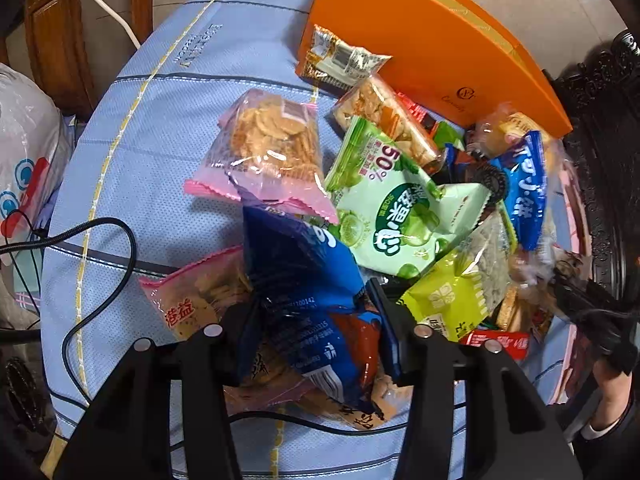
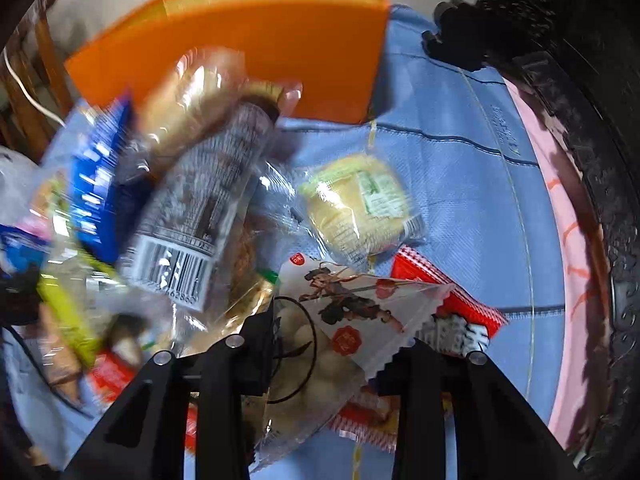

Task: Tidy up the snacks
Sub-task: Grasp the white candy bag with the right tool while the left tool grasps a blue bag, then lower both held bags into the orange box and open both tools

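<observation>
Blue cloth [image 1: 168,128]; left hand-held gripper [image 1: 316,328] clamps blue packet [image 1: 304,272].

Between my left gripper's [image 1: 316,344] fingers I hold a crumpled dark blue snack bag [image 1: 304,292], tilted, its top pointing away from me; under it lies a pink bag of crackers [image 1: 200,300], and just ahead a second pink cracker bag [image 1: 272,152] lies flat; ahead and to the right I see a pale green packet [image 1: 396,216] leaning on the heap, a yellow-green packet [image 1: 460,292] beside it, and an orange box [image 1: 432,40] behind; between my right gripper's [image 2: 328,356] fingers sits a white packet with a drawn figure [image 2: 352,312], over a red packet [image 2: 452,300]; just ahead lies a round yellow cake in clear wrap [image 2: 360,208].
</observation>
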Motion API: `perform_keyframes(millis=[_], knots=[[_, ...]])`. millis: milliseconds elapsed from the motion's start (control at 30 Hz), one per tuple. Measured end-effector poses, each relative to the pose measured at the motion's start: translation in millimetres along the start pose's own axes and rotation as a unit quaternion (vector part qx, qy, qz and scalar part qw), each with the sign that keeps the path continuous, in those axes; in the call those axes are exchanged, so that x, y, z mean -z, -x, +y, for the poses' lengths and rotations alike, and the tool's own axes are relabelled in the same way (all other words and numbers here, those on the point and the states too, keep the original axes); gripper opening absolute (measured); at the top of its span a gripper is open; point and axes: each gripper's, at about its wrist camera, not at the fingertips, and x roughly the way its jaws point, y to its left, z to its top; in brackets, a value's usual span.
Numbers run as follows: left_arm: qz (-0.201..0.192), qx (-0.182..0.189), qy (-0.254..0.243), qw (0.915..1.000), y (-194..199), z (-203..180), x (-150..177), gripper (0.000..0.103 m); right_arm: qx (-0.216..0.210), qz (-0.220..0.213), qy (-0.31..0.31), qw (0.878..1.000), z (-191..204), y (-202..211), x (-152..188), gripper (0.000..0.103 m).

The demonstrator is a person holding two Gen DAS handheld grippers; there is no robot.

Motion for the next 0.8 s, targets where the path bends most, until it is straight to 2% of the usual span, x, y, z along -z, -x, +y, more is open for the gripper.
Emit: perform_keyframes(millis=[167,300,467,633,800], knots=[[-0.016,0.019,-0.013,0.9996,24,-6,3,0.045,-0.048,-0.036,-0.037,0.997,-30,49,8,0.034],[-0.052,0.037,-0.040,0.9972,61,-20,-5,0.045,-0.094,-0.064,-0.061,0.992,-46,77,8,0.034],[-0.097,0.063,-0.056,0.9917,96,-40,-30,0.045,-0.126,-0.100,-0.054,0.986,-43,101,-6,0.034],[-0.130,0.089,-0.077,0.9845,120,-60,-63,0.045,-0.144,-0.139,-0.030,0.979,-29,120,-35,0.034],[-0.143,0.094,-0.081,0.9819,112,-75,-115,0.045,-0.152,-0.175,-0.019,0.972,-16,119,-92,0.034]])
